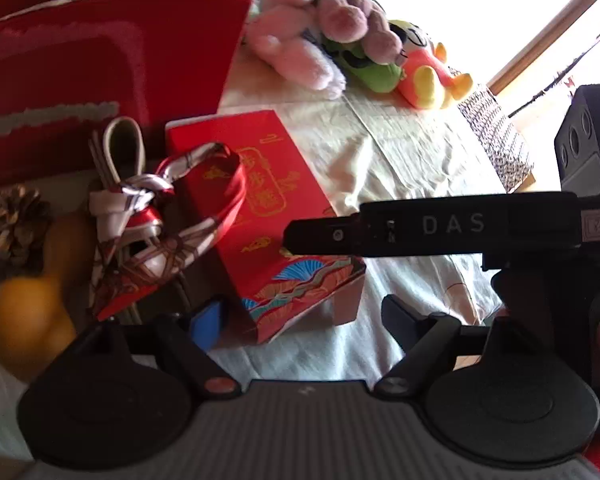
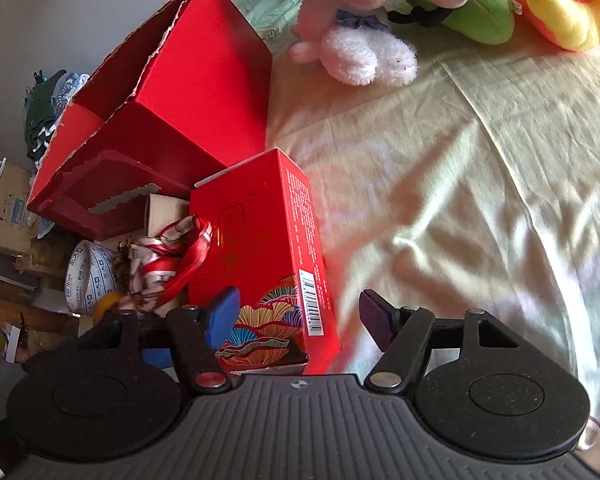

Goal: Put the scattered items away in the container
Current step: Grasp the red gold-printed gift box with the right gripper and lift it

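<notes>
Small red box [image 2: 260, 248]: lay on the bed beside the big red container [image 2: 160, 120]. Probably light, stiff cardboard; best gripped across its narrow sides. Both grippers' fingers [image 2: 220, 316] stood wide, empty.

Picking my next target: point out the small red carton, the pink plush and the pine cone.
small red carton [image 2: 256, 248], right wrist view, its broad red face.
pink plush [image 2: 364, 56], right wrist view, white fluffy part.
pine cone [image 1: 18, 220], left wrist view, its scales.

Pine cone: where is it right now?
Left wrist view, far left: the pine cone sits below the big red container, left of the knotted scarf, above the orange gourd.
</notes>
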